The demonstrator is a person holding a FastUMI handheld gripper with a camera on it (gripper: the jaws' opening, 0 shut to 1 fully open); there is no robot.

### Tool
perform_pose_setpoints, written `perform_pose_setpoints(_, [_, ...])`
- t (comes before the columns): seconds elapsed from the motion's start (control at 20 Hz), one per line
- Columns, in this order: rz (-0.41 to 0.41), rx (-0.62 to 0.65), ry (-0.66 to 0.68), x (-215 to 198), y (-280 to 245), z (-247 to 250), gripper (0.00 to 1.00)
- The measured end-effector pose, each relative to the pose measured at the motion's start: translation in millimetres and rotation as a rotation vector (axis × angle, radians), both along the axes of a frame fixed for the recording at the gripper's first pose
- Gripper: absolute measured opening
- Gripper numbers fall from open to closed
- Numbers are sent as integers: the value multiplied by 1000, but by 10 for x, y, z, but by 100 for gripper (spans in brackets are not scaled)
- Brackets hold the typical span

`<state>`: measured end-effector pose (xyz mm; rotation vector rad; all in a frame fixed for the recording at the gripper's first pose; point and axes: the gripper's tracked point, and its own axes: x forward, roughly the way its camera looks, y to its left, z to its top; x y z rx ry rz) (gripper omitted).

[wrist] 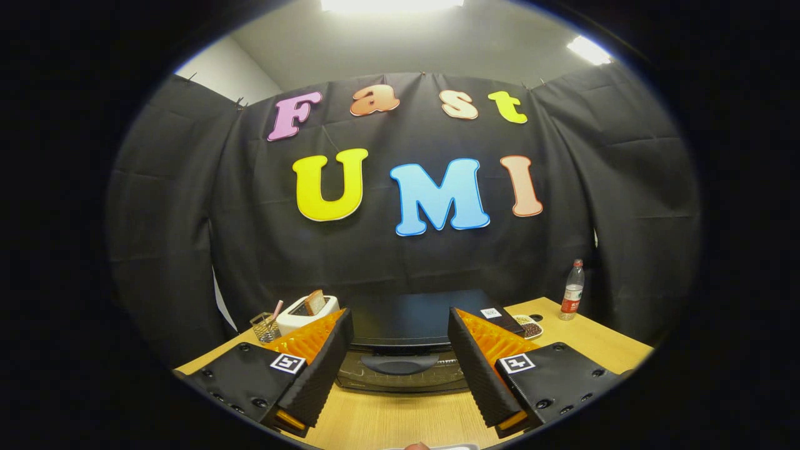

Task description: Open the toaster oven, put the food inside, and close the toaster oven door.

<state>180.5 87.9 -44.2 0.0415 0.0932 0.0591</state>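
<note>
A black toaster oven (409, 325) stands on the wooden table (400, 419) straight ahead, its door up and closed, with the dark handle (400, 363) across the top of the glass. My gripper (400, 350) is open, its two black ribbed fingers (325, 365) spread wide to either side of the oven front, with nothing between them. The handle lies just beyond the fingertips. A small plate of food (530, 327) sits to the right of the oven, behind the right finger.
A white toaster (306, 312) with a slice of bread stands left of the oven, with a clear cup (265, 326) holding a straw beside it. A water bottle (572, 290) stands at the table's far right. Black cloth walls the booth behind.
</note>
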Motion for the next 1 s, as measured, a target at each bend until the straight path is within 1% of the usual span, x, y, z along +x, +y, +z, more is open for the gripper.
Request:
perform_pose_setpoints(0.2, [-3, -2, 41, 281, 40, -261, 97])
perform_pose_setpoints(0.5, [-15, -51, 114, 608, 50, -688, 97])
perform_pose_setpoints(0.75, [-28, -76, 146, 743, 29, -915, 97])
perform_pose_setpoints(0.9, [-40, -96, 186, 755, -3, -1088, 97])
perform_pose_setpoints(0.95, [-43, -88, 163, 748, -3, -1054, 97])
perform_pose_setpoints(1.0, [-48, -88, 169, 761, -10, -1070, 97])
